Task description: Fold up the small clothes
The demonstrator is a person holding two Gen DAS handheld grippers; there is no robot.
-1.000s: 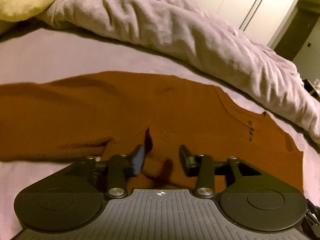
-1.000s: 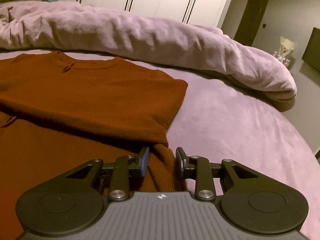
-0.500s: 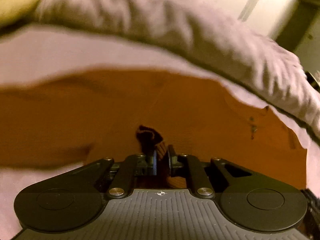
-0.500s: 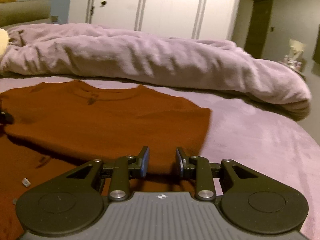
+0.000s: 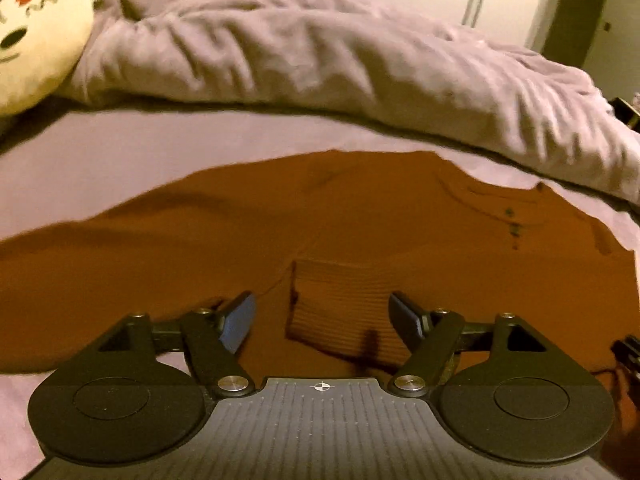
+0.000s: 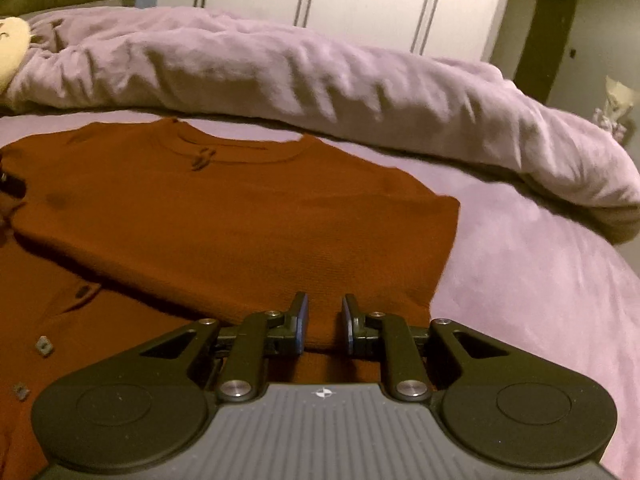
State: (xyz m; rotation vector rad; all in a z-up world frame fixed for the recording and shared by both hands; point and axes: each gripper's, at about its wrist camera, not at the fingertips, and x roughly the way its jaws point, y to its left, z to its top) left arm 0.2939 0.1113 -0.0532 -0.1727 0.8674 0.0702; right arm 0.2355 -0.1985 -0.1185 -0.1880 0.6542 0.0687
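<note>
Rust sweater (image 6: 248,216) on bed (image 6: 520,280): soft, light knit, likely slumps. Left gripper (image 5: 322,316) wide open over ribbed cuff (image 5: 340,304); right gripper (image 6: 323,322) parted, empty. Pinch cuff or hem.

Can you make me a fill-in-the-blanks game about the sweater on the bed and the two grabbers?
1. The sweater lying on the bed is rust ____ in colour.
2. The left gripper has its jaws wide ____ above the ribbed cuff.
3. Behind the sweater, a bunched-up ____ in pale purple runs across the bed.
4. The right gripper holds ____ between its jaws.

Missing words: brown; open; blanket; nothing
</note>
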